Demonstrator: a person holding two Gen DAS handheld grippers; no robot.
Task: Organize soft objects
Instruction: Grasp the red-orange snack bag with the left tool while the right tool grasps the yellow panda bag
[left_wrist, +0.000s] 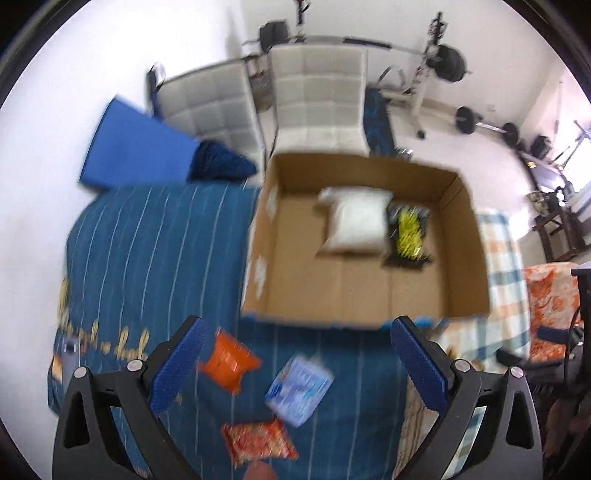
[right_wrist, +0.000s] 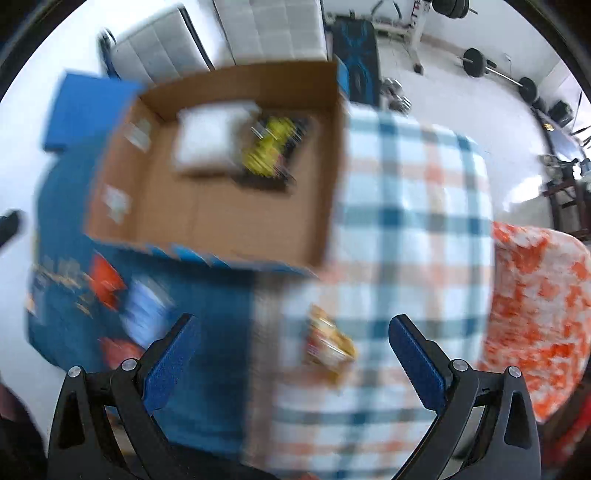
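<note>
An open cardboard box (left_wrist: 280, 258) stands on the bed and holds a white packet (left_wrist: 356, 221) and a yellow-and-black packet (left_wrist: 408, 232). On the blue striped cover below my left gripper (left_wrist: 295, 339), which is open and empty, lie an orange packet (left_wrist: 229, 360), a light blue packet (left_wrist: 299, 387) and a red-orange packet (left_wrist: 258, 441). My right gripper (right_wrist: 291, 332) is open and empty above a yellow-and-white packet (right_wrist: 328, 345) on the checked blanket (right_wrist: 413, 206). The box (right_wrist: 221, 218) also shows in the right wrist view, blurred.
A blue pillow (left_wrist: 129, 147) lies at the bed's far left. Two white padded chairs (left_wrist: 314, 96) stand behind the box. Weight equipment (left_wrist: 443, 62) stands along the far wall. An orange-and-white patterned cloth (right_wrist: 535, 306) lies right of the checked blanket.
</note>
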